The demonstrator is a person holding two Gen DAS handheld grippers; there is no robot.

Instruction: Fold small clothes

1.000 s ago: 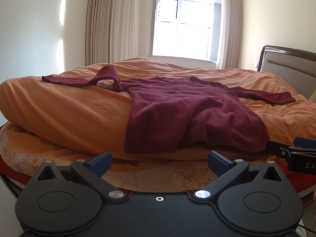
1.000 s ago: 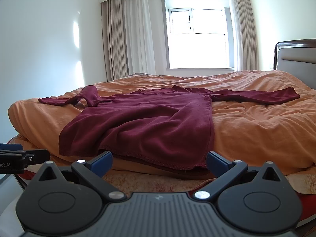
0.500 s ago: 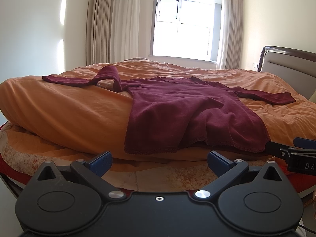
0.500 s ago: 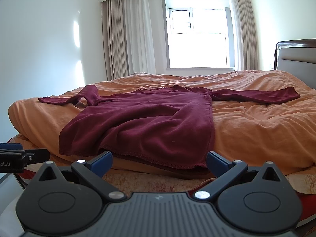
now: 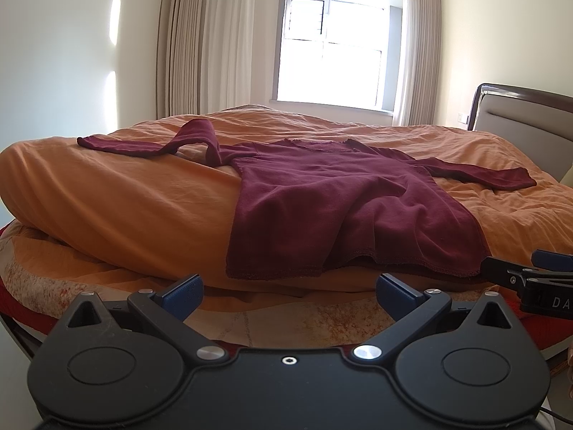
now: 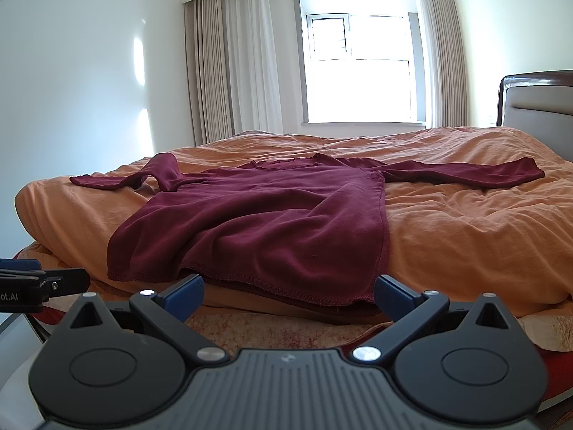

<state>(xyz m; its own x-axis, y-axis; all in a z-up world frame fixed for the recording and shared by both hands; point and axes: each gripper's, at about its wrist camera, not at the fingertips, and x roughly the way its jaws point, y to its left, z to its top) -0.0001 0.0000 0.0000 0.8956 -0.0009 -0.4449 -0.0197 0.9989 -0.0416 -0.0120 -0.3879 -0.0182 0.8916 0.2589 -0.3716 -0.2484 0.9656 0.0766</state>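
A dark red long-sleeved top (image 5: 333, 208) (image 6: 272, 222) lies spread on an orange duvet (image 5: 125, 200) (image 6: 465, 236), hem hanging over the near edge, neckline toward the window. Its left sleeve (image 5: 150, 143) is bent and humped; the right sleeve (image 6: 465, 173) lies straight out. My left gripper (image 5: 289, 295) is open, low in front of the hem's left part, touching nothing. My right gripper (image 6: 288, 295) is open too, just short of the hem's right part. Each gripper's tip shows at the other view's edge: the right one (image 5: 530, 277), the left one (image 6: 43, 283).
A padded headboard (image 5: 519, 129) (image 6: 537, 100) stands at the right. Behind the bed are a bright window (image 5: 333, 57) and long curtains (image 6: 222, 71). A patterned mattress edge (image 5: 107, 286) runs below the duvet. White wall lies to the left.
Both grippers have risen very slightly, so the top sits a touch lower in each view. Both stay open and the top has not moved.
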